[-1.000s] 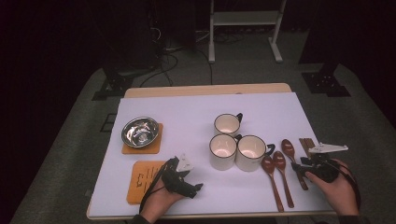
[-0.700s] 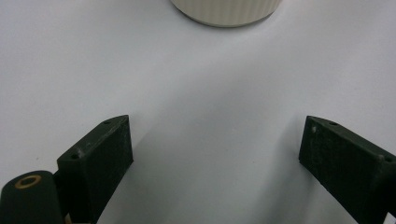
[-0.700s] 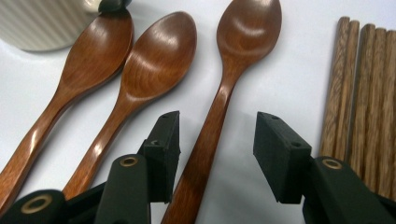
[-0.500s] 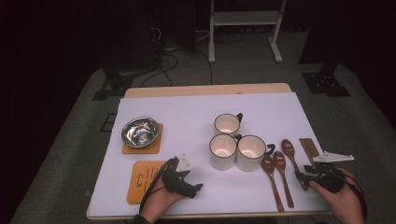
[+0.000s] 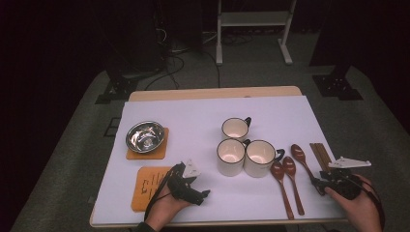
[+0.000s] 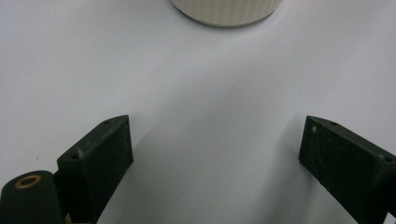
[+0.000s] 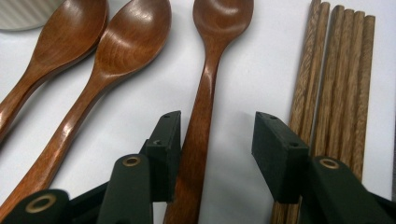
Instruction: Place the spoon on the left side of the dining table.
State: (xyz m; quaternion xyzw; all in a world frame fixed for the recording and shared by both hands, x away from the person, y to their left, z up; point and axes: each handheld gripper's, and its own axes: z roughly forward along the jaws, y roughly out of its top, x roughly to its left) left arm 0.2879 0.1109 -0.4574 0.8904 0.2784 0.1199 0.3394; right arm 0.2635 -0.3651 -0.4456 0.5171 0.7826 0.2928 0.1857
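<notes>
Jaws of the right gripper [image 7: 215, 140] are standing apart, straddling the spoon [image 7: 205, 93] handle at centre frame without pinching it. Left gripper [image 6: 215, 154] jaws are spreading wide over bare table [image 6: 210, 84].

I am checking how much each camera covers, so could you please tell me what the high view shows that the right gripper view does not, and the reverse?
The high view alone takes in the steel bowl on its orange mat, the three mugs with their handles, a second orange mat and the left gripper. The right gripper view alone reveals that the third spoon's handle lies between the right gripper jaws, close against one, with a gap to the other. Both share the three wooden spoons and the chopsticks on the white table.
</notes>
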